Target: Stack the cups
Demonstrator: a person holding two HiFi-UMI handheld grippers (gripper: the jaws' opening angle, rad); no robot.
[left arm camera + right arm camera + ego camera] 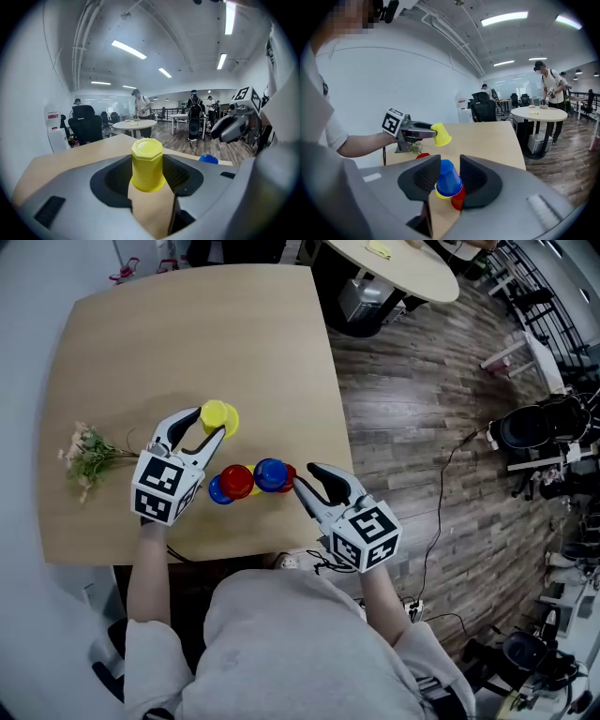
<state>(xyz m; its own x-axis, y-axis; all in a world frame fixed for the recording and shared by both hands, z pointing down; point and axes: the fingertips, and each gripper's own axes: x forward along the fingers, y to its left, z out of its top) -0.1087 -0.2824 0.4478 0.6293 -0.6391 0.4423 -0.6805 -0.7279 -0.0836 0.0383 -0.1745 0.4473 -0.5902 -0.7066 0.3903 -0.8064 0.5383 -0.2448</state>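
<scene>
My left gripper (208,434) is shut on an upside-down yellow cup (220,418), which hangs tilted above the tan table (187,334). In the left gripper view the yellow cup (147,165) fills the gap between the jaws. My right gripper (306,479) reaches into the cluster of cups at the table's front, and its jaws close on an upturned blue cup (449,182). That cup sits on a yellow one (439,193), with a red cup (458,199) right beside it. Further left stand a red cup (236,480) and another blue cup (219,492).
A sprig of dried flowers (89,454) lies near the table's left edge. The right edge of the table drops to a wooden floor (412,427). A round white table (403,266) stands beyond, and chairs and equipment (539,427) crowd the far right.
</scene>
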